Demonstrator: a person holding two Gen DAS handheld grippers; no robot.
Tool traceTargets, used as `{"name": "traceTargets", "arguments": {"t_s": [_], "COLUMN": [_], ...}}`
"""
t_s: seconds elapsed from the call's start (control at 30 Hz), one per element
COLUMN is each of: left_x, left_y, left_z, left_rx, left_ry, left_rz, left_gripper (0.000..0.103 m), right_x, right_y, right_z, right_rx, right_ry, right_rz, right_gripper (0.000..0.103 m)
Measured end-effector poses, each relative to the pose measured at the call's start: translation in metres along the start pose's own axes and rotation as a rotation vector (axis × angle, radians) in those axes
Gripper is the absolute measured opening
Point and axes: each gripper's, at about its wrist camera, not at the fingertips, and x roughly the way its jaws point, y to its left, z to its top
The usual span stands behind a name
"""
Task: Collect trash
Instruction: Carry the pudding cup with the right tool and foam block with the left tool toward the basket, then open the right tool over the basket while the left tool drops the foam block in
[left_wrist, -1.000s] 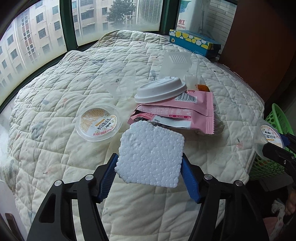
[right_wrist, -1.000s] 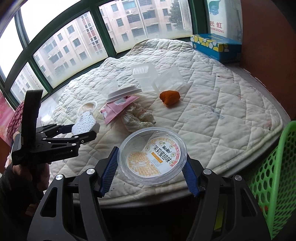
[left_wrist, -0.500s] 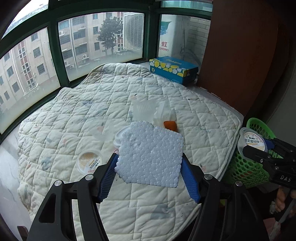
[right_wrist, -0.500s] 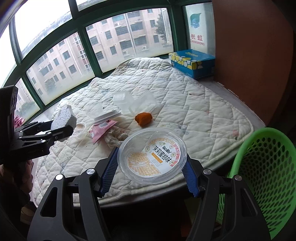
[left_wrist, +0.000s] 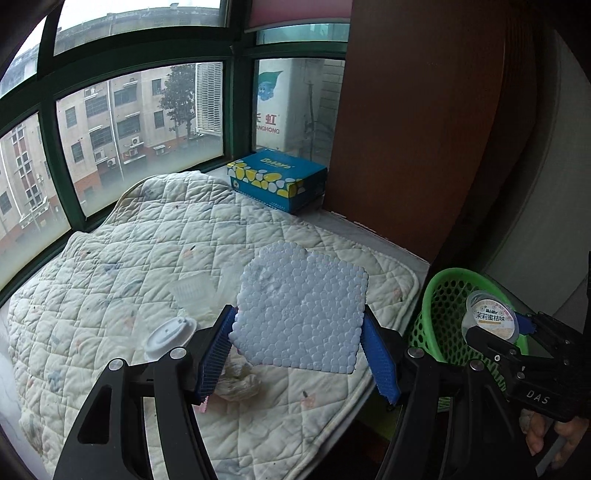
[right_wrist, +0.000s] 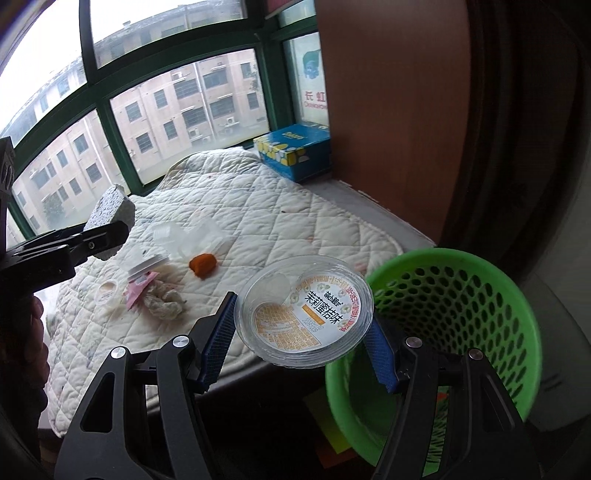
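The left tongs (left_wrist: 299, 354) are clamped on a white foam slab (left_wrist: 303, 312), held above the near edge of the quilted pad (left_wrist: 110, 280). The right tongs (right_wrist: 303, 345) are clamped on a clear plastic lid (right_wrist: 304, 312) with a printed label, right beside the rim of the green basket (right_wrist: 461, 295) at about 3 o'clock. On the pad, at 10 o'clock from the lid, lie an orange scrap (right_wrist: 202, 264), a crumpled tissue (right_wrist: 164, 301) and a pink wrapper (right_wrist: 135, 291).
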Motion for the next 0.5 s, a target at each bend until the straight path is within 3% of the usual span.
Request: {"name": "traceTargets", "arguments": {"t_s": [0.5], "left_x": [0.01], "left_y": [-0.059], "left_z": [0.018], "left_rx": [0.082], "left_ry": [-0.008], "left_rz": [-0.071], "left_gripper": [0.064], "right_x": [-0.021], "right_y": [-0.074], "right_z": [-0.009], "right_rx": [0.121], "right_ry": [-0.02], "right_rz": [-0.171], "right_gripper": [0.065]}}
